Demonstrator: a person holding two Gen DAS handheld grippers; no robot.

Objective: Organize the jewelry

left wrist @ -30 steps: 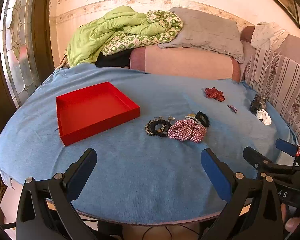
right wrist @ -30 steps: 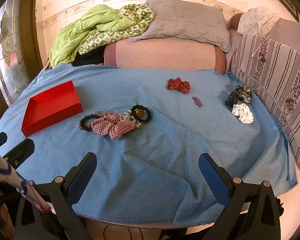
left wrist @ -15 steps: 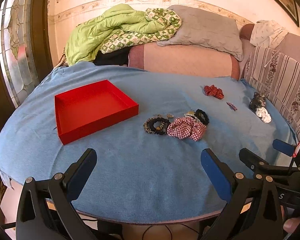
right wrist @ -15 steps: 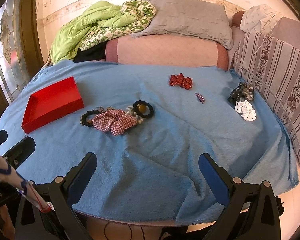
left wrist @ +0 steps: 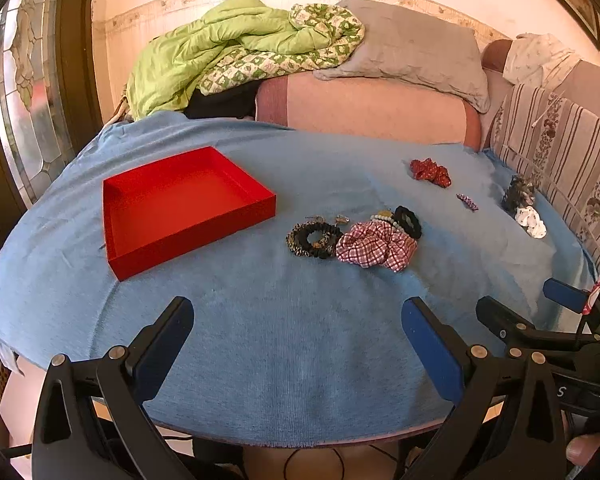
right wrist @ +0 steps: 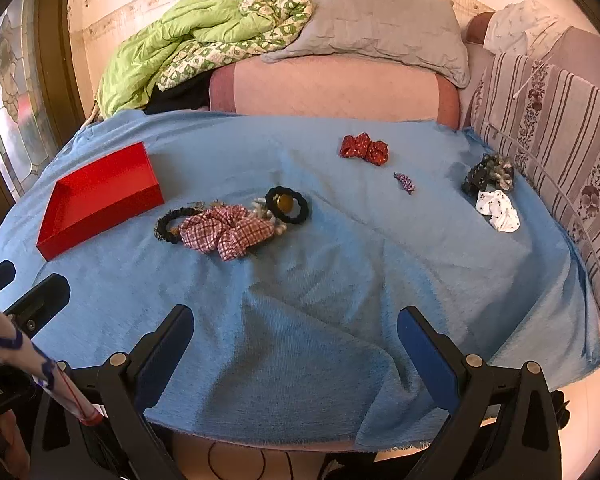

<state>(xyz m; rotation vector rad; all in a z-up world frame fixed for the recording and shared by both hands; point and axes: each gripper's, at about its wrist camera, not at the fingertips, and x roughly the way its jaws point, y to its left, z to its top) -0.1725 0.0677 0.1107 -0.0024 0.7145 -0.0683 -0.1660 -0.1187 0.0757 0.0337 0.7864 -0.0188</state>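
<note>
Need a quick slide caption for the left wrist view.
Open left gripper above blue cloth; empty red tray; hair ties unsorted.

Hair ties and trinkets scattered by a red tray [left wrist: 180,204] on the blue cloth.

We see the shallow red tray lying flat at about ten o'clock of the cluster, holding nothing. At the centre we find a plaid scrunchie [left wrist: 374,245] touching a leopard-print scrunchie [left wrist: 313,239] at its nine o'clock, and a black hair tie [right wrist: 287,204] with an amber bead at its one o'clock, pearly beads between them. Well apart toward two o'clock lies a red dotted scrunchie [right wrist: 364,148], a small purple clip [right wrist: 404,181] nearby, and at three o'clock a dark scrunchie [right wrist: 488,174] touching a white one [right wrist: 497,211].
</note>
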